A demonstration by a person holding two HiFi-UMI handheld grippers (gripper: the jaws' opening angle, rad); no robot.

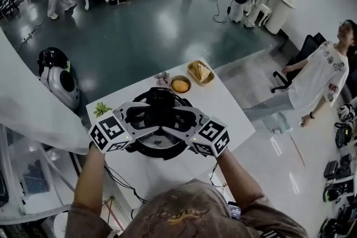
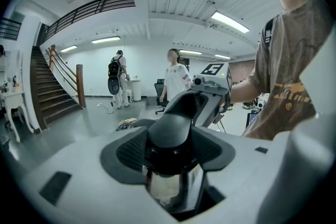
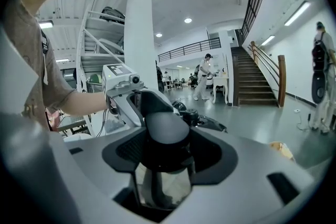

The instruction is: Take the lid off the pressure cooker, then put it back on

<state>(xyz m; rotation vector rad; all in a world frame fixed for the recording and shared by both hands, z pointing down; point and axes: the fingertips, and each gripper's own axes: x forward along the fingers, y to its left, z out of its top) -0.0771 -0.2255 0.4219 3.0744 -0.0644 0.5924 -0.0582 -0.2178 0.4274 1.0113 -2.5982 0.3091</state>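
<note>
The pressure cooker (image 1: 154, 145) stands on a white table (image 1: 234, 114), its black lid (image 1: 162, 98) on top. My left gripper (image 1: 146, 119) comes in from the left and my right gripper (image 1: 179, 119) from the right. They meet over the lid. In the left gripper view a black side handle (image 2: 170, 136) sits clamped between the dark pads of the left gripper (image 2: 170, 162). The right gripper (image 3: 164, 165) grips the opposite black handle (image 3: 165, 136) the same way. Whether the lid has lifted off the pot I cannot tell.
Behind the cooker are a small bowl (image 1: 180, 85) with something orange, a square dish (image 1: 201, 72) with food and a green item (image 1: 101, 109) at the table's left edge. A person (image 1: 323, 75) stands right of the table by an office chair (image 1: 301, 58).
</note>
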